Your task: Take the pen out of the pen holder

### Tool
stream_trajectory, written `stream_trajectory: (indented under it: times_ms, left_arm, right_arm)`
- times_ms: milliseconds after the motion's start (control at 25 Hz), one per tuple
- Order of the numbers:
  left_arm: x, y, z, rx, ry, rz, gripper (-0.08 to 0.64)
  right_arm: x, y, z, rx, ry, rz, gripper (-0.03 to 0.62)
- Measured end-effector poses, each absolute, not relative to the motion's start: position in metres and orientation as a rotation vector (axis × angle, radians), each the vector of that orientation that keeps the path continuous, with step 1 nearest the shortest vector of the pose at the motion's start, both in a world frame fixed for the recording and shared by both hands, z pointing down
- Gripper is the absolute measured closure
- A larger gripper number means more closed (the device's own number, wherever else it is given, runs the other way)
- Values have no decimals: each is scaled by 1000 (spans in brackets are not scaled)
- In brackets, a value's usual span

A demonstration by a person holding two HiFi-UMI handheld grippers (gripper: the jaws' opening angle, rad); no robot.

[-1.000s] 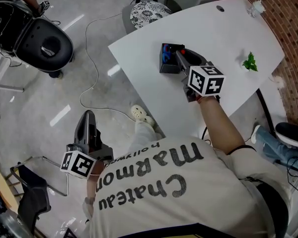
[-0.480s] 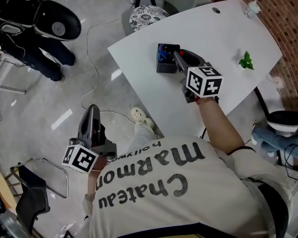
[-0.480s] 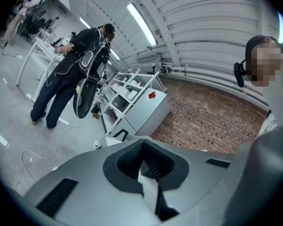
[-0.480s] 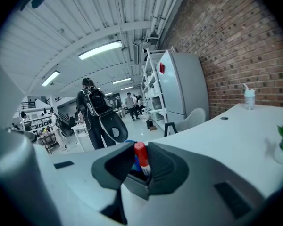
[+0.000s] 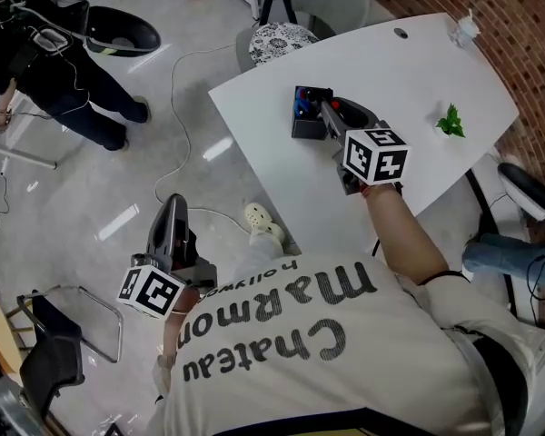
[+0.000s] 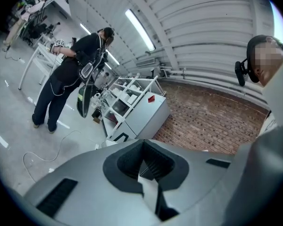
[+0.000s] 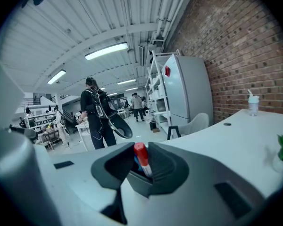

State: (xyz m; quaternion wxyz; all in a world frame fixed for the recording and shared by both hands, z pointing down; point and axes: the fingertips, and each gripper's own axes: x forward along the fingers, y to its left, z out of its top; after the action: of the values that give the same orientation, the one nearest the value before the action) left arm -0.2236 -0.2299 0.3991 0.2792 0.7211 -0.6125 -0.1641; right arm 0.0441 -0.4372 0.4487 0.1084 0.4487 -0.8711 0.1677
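Note:
A black pen holder (image 5: 307, 125) stands on the white table (image 5: 418, 71), near its left corner. My right gripper (image 5: 328, 107) reaches into the holder's top. In the right gripper view a red-capped pen (image 7: 141, 157) stands upright between the jaws of the right gripper (image 7: 142, 150), above the dark holder (image 7: 137, 185). The jaws are easing open slightly, but both pads still lie against the cap. My left gripper (image 5: 173, 205) hangs over the floor, left of the table. The left gripper (image 6: 143, 142) has its tips together with nothing between them.
A small green plant (image 5: 451, 121) and a cup with a straw (image 5: 464, 27) sit at the table's right side. A patterned chair (image 5: 282, 36) stands behind the table. A person in dark clothes (image 5: 64, 71) stands at the back left, near a floor cable (image 5: 177, 89).
Both grippers have risen a little, and the left one has moved forward over the floor. The person in dark clothes has walked into view at the back left.

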Motion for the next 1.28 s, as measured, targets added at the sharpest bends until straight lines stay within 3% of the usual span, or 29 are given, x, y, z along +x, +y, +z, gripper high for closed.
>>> stream_trajectory:
  times_ms: [1280]
  left_arm:
    - [-196, -246, 363, 2093, -1564, -436, 558]
  right_arm:
    - [46, -408, 369, 1313, -2737, 368, 518]
